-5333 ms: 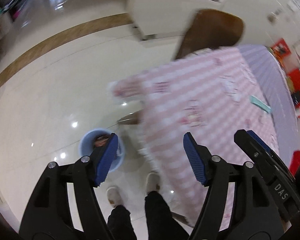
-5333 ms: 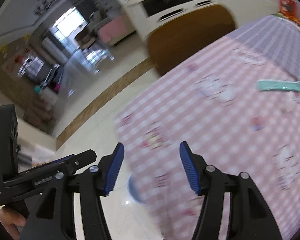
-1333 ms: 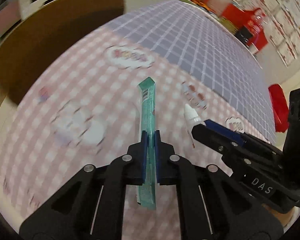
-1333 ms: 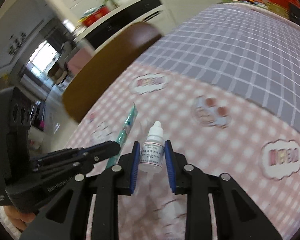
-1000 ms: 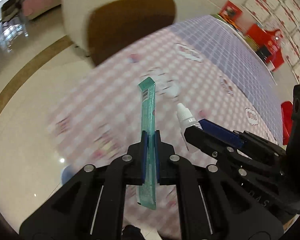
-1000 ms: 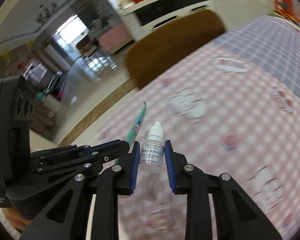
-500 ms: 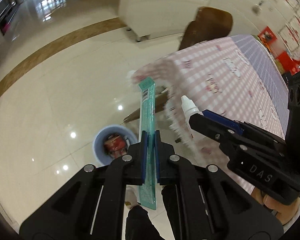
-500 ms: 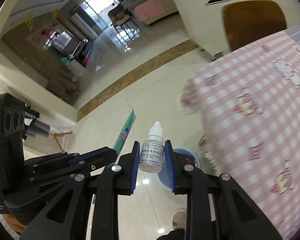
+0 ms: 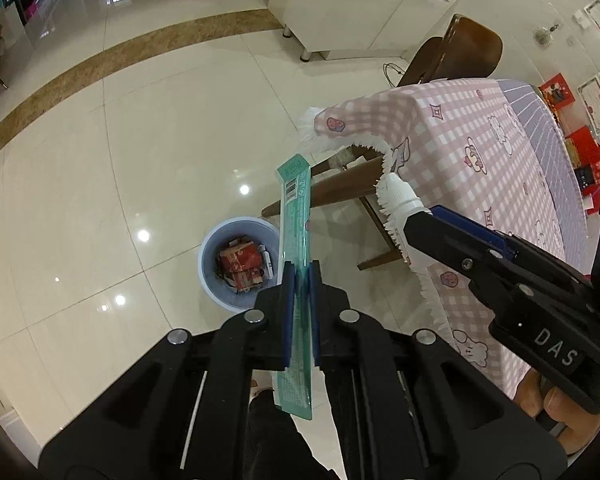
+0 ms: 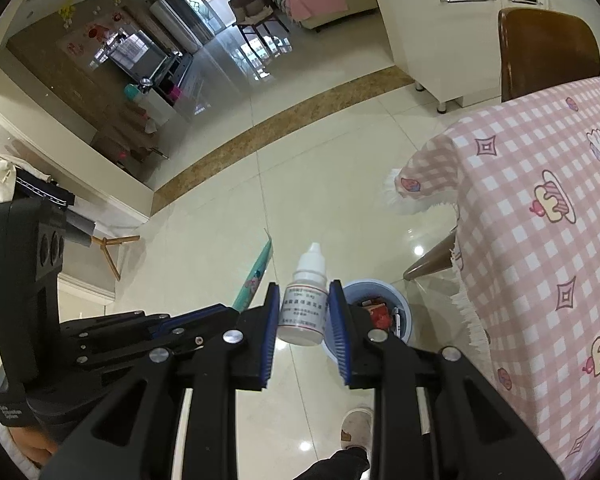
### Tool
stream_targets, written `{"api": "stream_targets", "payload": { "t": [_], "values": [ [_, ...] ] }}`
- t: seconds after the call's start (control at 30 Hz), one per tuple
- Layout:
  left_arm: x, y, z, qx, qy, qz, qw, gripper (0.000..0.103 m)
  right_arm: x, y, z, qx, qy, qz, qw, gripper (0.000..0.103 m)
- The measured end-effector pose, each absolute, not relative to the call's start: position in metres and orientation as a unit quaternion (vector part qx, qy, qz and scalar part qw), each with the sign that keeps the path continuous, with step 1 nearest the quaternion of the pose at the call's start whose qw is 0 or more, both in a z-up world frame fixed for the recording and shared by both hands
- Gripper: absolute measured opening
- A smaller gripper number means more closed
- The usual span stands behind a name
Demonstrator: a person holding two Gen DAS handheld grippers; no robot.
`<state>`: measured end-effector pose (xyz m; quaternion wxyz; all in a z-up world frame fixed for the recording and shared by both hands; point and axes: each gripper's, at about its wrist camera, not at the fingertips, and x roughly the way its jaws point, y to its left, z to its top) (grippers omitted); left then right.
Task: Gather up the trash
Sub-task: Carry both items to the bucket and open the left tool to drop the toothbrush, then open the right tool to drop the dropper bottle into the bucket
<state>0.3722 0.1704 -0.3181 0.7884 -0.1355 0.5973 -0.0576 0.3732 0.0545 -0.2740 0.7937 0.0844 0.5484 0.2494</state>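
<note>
A: Starting at the left, what is on the floor?

B: A pale blue bin [image 9: 236, 264] stands on the glossy tiled floor [image 9: 120, 152], with red packets and other scraps inside it. In the right wrist view the same bin [image 10: 400, 316] shows just past the fingertips.

A: And the left hand-held gripper [image 9: 300, 280]?

B: Its blue pads are pressed tight on a long teal wrapper [image 9: 296, 224], which stands up between them and pokes out above and below. The wrapper's top overlaps the bin's right rim in the left wrist view.

A: The right hand-held gripper [image 10: 304, 312]?

B: Clamped on a small white dropper bottle [image 10: 304, 304], upright, cap up, the label between the pads. From the left camera the bottle [image 9: 400, 196] shows sticking out of the right tool, beside the wrapper.

A: What lies furthest right?

B: The table [image 9: 500, 152] with a pink checked cloth whose fringed edge hangs down, near the bin. A brown chair [image 9: 468, 52] stands behind it, and a white cabinet [image 9: 360, 4] beyond.
</note>
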Motion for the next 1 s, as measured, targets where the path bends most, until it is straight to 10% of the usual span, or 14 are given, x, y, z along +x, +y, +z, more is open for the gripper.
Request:
{"api": "stream_targets", "payload": {
  "t": [0.33,0.4,0.47,1.0],
  "values": [
    [0.392,0.175,-0.333,-0.156,0.621,-0.058,0.766,0.011,0.383,0.048,-0.283,0.091,0.558,0.235,0.791,0.025],
    [0.393,0.178,-0.337,-0.163,0.628,-0.055,0.759,0.021,0.384,0.047,-0.283,0.093,0.559,0.232,0.790,0.025],
    [0.392,0.182,-0.337,-0.166,0.625,-0.037,0.762,0.065,0.385,0.046,-0.283,0.093,0.561,0.231,0.789,0.025],
    [0.377,0.205,-0.325,-0.141,0.617,0.016,0.774,0.071,0.379,0.066,-0.289,0.076,0.569,0.248,0.780,0.025]
  ]
}}
